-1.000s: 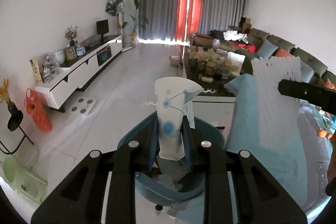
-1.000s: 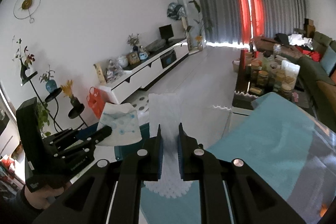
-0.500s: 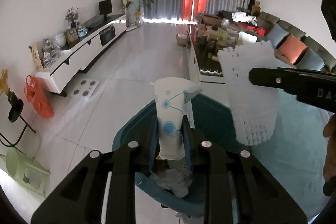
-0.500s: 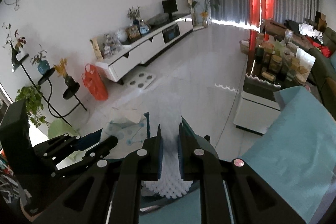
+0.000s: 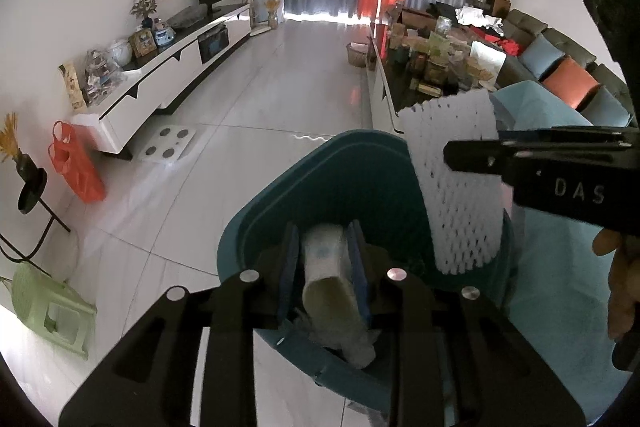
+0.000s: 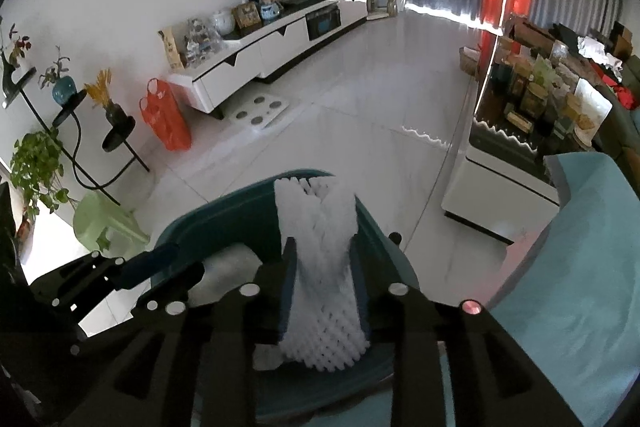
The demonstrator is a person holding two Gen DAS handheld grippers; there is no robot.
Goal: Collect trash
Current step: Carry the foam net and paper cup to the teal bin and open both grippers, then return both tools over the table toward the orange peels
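We see both tongs over the teal bin [image 5: 280, 211], which stands on the pale floor at the left edge of the blue-covered table [image 6: 580, 267]. Our left gripper [image 5: 325, 273] has just been easing apart; the paper cup [image 5: 326, 279] lies tipped between its pads, mouth toward us. Our right gripper [image 6: 322, 281] has likewise just been spreading, with the white foam net [image 6: 320, 267] hanging between its fingers above the bin's right side.
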